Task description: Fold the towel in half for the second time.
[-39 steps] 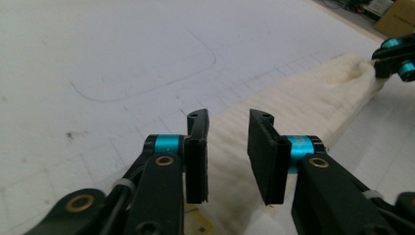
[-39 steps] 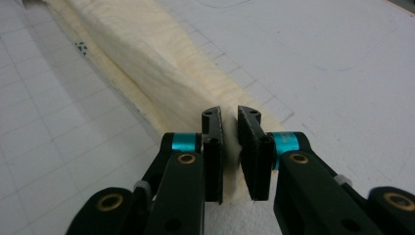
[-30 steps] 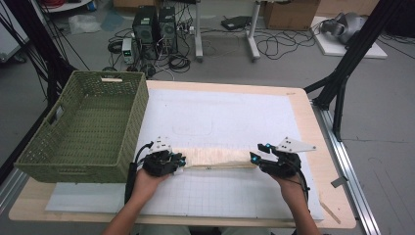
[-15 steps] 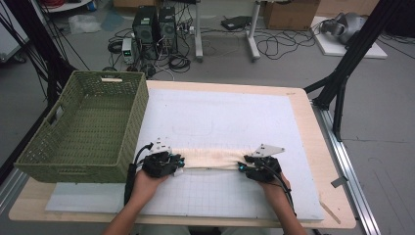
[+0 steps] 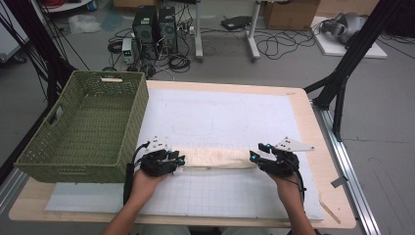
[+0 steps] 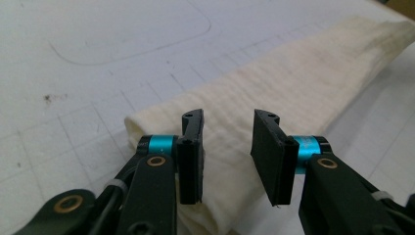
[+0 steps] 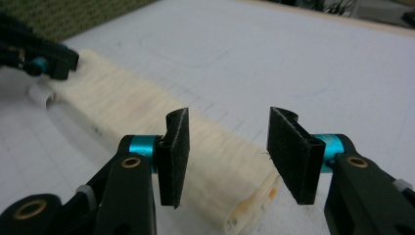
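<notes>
Now your folded cloth (image 5: 218, 158) lies at the mat's (image 5: 235, 117) six o'clock edge. Left gripper (image 5: 180, 161) at nine, right gripper (image 5: 254, 157) at three, both released after just opening, straddling the ends to take hold evenly.

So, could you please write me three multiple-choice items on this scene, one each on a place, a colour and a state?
1. Where does the folded cloth lie?
A. in the basket
B. on the white mat, between the two grippers
C. on the floor

2. What colour is the basket?
A. green
B. red
C. blue

3. How do the jaws of the left gripper stand?
A. clamped on the basket rim
B. shut on nothing
C. apart, with the cloth below them

Answers:
1 B, the high view shows it on the mat between the left gripper and the right gripper.
2 A, its weave is olive green.
3 C, a gap shows between the pads.
</notes>
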### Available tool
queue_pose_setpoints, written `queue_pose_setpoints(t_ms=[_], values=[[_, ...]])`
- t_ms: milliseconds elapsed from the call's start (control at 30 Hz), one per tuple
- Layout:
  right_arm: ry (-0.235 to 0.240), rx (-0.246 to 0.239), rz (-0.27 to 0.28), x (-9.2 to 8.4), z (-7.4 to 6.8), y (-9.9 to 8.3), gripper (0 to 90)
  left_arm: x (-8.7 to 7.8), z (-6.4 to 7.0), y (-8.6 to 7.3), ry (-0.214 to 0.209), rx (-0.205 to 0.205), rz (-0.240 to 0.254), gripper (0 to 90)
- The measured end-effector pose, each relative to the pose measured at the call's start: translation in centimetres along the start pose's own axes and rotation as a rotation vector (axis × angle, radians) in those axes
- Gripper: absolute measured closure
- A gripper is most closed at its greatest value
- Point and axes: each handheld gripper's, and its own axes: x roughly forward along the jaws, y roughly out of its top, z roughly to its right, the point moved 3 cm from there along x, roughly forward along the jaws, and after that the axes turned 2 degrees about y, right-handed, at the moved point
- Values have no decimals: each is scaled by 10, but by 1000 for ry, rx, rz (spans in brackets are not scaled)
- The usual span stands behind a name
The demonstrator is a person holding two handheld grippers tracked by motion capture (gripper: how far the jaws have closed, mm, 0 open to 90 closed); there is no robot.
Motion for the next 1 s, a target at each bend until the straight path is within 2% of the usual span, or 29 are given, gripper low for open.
queue_pose_setpoints(t_ms=[33, 100, 200, 300, 367, 400, 467, 500, 567, 633, 733, 800, 900, 1000], values=[[-5, 5, 10, 1, -1, 2, 512, 0, 0, 0, -2, 2, 1, 634], [-11, 1, -14, 8, -6, 1, 546, 1, 0, -1, -1, 7, -6, 627], [-2, -18, -101, 27, -12, -5, 647, 2, 0, -2, 8, 15, -26, 636], [-18, -32, -199, 44, -13, -16, 660, 4, -2, -6, 30, 9, -72, 697], [-35, -37, -236, 51, -9, -23, 661, 5, -3, -9, 28, 4, -78, 715], [-39, -42, -230, 51, -8, -24, 658, 5, -3, -9, 29, 5, -78, 719], [-84, -65, -231, 49, -4, -24, 631, 5, -2, -9, 32, 14, -81, 723], [-100, -56, -227, 49, -1, -24, 628, 5, -2, -10, 32, 13, -81, 723], [-102, -39, -215, 46, 5, -25, 629, 5, -1, -10, 33, 15, -78, 723], [-113, -31, -201, 43, 4, -23, 591, 4, -1, -10, 34, 13, -81, 721], [-77, -46, -126, 31, -1, -14, 586, 4, 0, -10, 27, 4, -77, 687], [-43, -36, -99, 21, -4, -9, 617, 4, 0, -10, 28, 11, -76, 679], [13, -46, -132, 13, -7, -13, 679, 4, -1, -10, 29, 11, -78, 680], [32, -38, -195, 15, -3, -29, 734, 4, -1, -10, 29, 10, -79, 683]])
